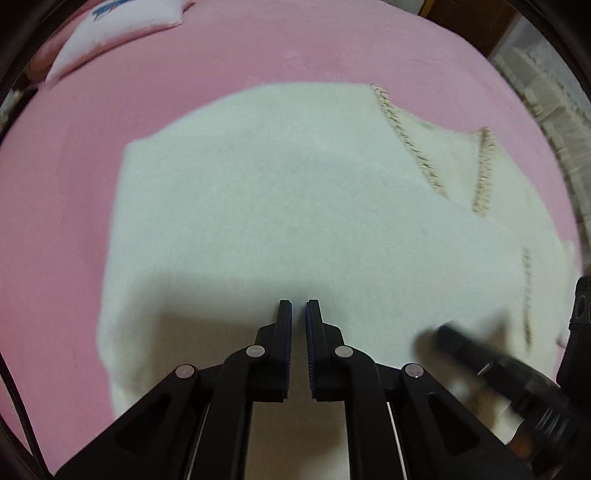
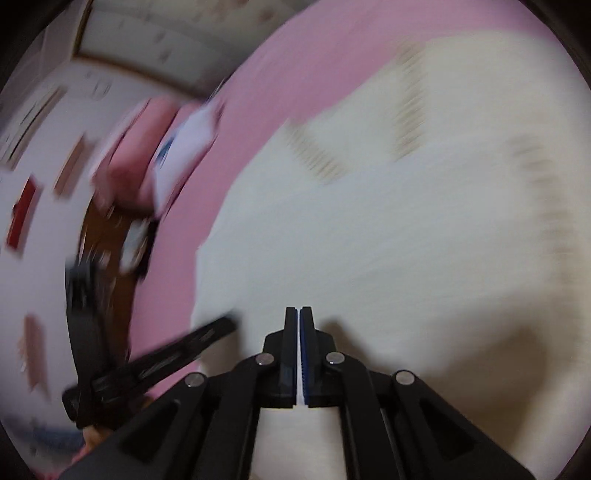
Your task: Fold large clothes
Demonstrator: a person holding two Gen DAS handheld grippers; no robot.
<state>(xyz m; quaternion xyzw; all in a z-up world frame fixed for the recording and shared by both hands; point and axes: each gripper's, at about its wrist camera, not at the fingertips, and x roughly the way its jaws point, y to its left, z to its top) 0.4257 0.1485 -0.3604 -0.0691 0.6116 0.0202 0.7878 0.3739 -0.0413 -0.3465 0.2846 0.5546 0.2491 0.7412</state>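
Your cream garment (image 1: 295, 206), a fuzzy knit with braided, chain-like trim (image 1: 406, 138) along its edges, lies spread flat on the pink bed sheet (image 1: 221, 55), folded into a broad, roughly rectangular shape. Your left gripper (image 1: 298, 304) hangs over its near edge with the jaws narrowed to a slim gap and nothing between them. Your right gripper (image 2: 299, 310) has its jaws pressed together; a thin white sliver shows between the pads, possibly fabric, though the blur leaves that unsure. The left view shows a white pillow (image 1: 118, 33) with blue print at the bed's far corner; the right view, smeared, adds a wall with framed pictures (image 2: 22, 214) and the other gripper's black arm (image 2: 166, 354).
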